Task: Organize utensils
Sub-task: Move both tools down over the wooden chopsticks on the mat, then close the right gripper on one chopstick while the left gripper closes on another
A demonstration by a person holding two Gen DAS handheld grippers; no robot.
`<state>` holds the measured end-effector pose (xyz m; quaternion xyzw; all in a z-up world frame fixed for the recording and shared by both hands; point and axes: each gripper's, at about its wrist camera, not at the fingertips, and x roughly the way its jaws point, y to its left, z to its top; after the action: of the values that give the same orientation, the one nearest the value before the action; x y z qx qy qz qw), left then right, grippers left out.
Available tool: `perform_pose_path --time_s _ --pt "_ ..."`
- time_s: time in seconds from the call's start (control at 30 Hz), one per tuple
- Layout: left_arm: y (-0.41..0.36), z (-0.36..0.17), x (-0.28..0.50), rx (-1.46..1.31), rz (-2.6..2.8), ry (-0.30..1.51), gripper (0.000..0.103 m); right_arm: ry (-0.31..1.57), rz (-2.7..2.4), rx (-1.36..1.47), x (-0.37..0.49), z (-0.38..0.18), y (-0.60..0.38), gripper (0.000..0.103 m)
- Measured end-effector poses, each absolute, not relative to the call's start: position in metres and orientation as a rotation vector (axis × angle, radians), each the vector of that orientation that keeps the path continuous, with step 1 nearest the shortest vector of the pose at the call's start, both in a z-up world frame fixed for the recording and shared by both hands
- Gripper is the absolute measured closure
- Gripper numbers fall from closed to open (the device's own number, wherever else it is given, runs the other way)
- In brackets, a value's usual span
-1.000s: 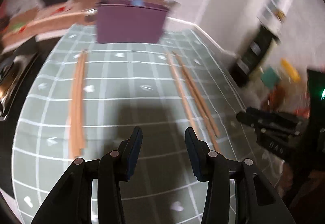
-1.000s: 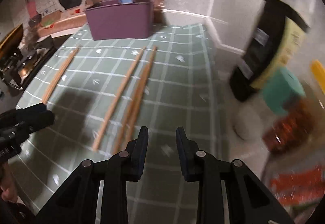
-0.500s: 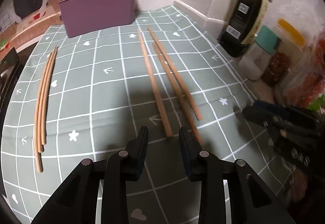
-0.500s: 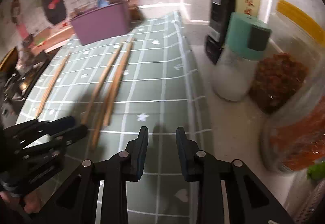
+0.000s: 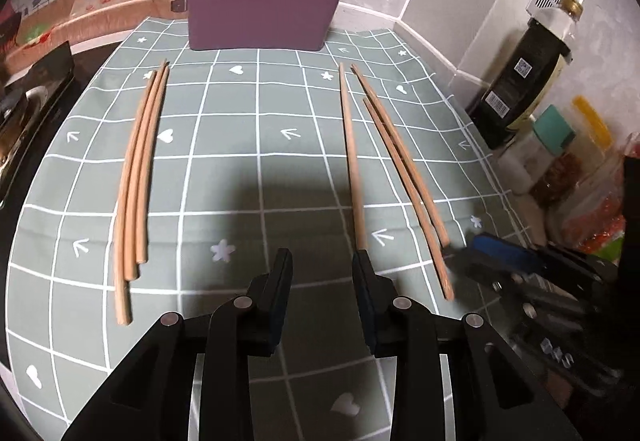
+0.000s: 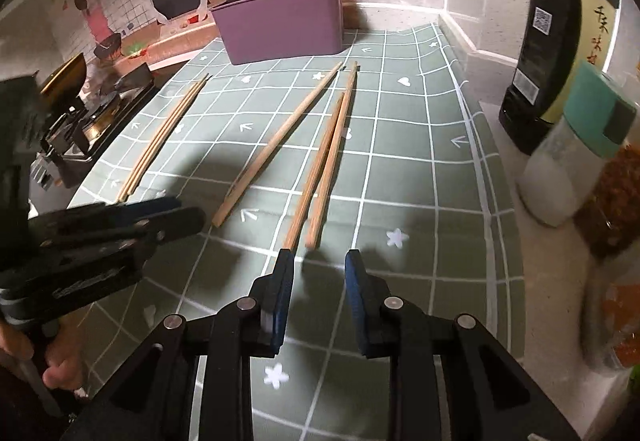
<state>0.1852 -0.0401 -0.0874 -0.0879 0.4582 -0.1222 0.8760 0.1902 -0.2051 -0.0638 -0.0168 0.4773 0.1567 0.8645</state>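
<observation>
Wooden chopsticks lie on the green grid mat (image 5: 240,177): a bundle of three at the left (image 5: 138,177), a single one (image 5: 352,161) and a pair (image 5: 400,169) at the right. A purple utensil holder (image 5: 264,13) with spoons in it stands at the mat's far edge. My left gripper (image 5: 322,269) hovers open and empty, its right finger just short of the single chopstick's near end. My right gripper (image 6: 319,261) is also empty, its jaws closing a little, right behind the near ends of the pair (image 6: 324,169). The holder (image 6: 284,29) is far ahead.
A dark sauce bottle (image 6: 552,61), a teal-lidded shaker (image 6: 572,161) and spice jars crowd the counter right of the mat. A stove (image 6: 92,113) sits past the left edge. The tiled wall closes the back. A hand (image 6: 36,357) holds the left gripper.
The left gripper's jaws have narrowed, and it has swung to face the holder squarely. The right gripper has swung left from the counter's jars to the pair of chopsticks and sunk lower.
</observation>
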Motion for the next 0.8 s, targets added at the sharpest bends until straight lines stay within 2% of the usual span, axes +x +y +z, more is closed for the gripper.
perform_pose_path --time_s 0.2,0.5,0.6,0.8 --pt "-0.036 -0.084 0.175 -0.159 -0.245 0.93 0.071 1.014 0.316 -0.043 0.199 -0.071 -0.199 0.085" --pt "-0.032 -0.081 0.175 -0.19 -0.233 0.904 0.071 0.996 0.285 -0.16 0.206 -0.074 -0.181 0.085" --pt "-0.039 -0.082 0.178 -0.193 -0.25 0.91 0.071 0.996 0.267 -0.16 0.207 -0.073 -0.185 0.096" --pt "-0.06 -0.083 0.182 -0.149 -0.285 0.93 0.071 0.925 0.186 -0.085 0.203 -0.048 -0.217 0.097"
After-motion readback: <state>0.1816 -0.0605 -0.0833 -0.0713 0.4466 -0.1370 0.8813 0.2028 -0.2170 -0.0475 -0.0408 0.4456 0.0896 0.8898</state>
